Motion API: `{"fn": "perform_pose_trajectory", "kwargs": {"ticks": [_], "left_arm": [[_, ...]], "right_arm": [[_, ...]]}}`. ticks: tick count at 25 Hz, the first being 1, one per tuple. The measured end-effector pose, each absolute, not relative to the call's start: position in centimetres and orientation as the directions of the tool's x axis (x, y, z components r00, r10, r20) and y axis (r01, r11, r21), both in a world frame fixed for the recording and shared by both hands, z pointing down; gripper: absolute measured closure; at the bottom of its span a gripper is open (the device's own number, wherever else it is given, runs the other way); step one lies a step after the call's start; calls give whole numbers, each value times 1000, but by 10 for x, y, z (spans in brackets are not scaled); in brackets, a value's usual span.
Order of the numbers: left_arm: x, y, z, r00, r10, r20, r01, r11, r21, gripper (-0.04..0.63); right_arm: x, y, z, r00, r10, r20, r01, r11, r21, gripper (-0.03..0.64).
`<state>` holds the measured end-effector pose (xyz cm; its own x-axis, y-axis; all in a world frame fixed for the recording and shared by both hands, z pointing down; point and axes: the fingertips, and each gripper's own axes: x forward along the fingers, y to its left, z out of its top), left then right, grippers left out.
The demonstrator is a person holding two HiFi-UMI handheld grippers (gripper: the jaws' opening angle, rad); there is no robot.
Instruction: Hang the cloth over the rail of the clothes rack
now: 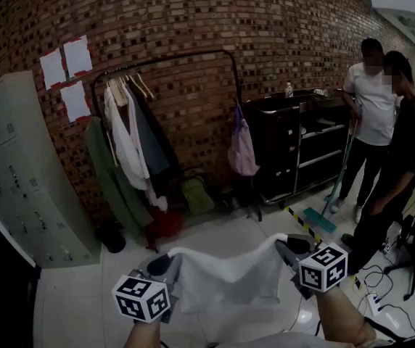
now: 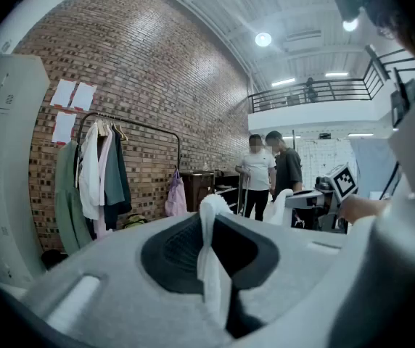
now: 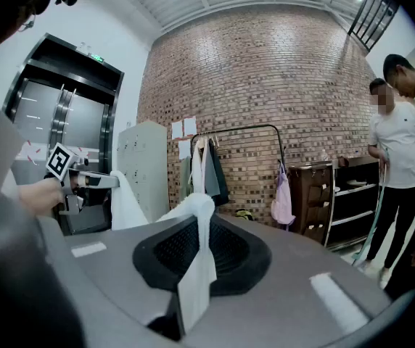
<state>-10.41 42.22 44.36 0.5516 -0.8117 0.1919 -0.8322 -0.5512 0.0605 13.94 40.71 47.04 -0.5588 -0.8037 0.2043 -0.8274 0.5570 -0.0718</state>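
Note:
A white cloth [image 1: 226, 275] hangs stretched between my two grippers low in the head view. My left gripper [image 1: 165, 265] is shut on its left corner, and the pinched cloth [image 2: 212, 256] shows between the jaws in the left gripper view. My right gripper [image 1: 289, 246] is shut on the right corner, with the same cloth [image 3: 197, 256] pinched in the right gripper view. The black clothes rack [image 1: 165, 59] stands ahead against the brick wall. Several garments [image 1: 129, 147] hang at the left end of its rail; the rail's right part is bare.
A pink bag [image 1: 241, 151] hangs at the rack's right post. Grey lockers [image 1: 19, 187] stand at left. A black cart [image 1: 294, 143] is at right, with two people [image 1: 381, 129] beside it, one with a mop [image 1: 323, 216]. Cables and a stand [image 1: 411, 259] lie at far right.

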Motion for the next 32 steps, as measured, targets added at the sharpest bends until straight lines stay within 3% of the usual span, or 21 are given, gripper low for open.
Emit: {"fn": "perform_pose_trajectory", "kwargs": {"ticks": [14, 32], "left_arm": [[-137, 335, 460, 549, -814, 189, -835, -541, 97, 572], [-245, -48, 441, 553, -815, 171, -833, -543, 105, 572]], "right_arm": [[109, 322, 488, -560, -790, 250, -823, 564, -62, 592], [27, -50, 465, -501, -834, 232, -863, 502, -58, 592]]}}
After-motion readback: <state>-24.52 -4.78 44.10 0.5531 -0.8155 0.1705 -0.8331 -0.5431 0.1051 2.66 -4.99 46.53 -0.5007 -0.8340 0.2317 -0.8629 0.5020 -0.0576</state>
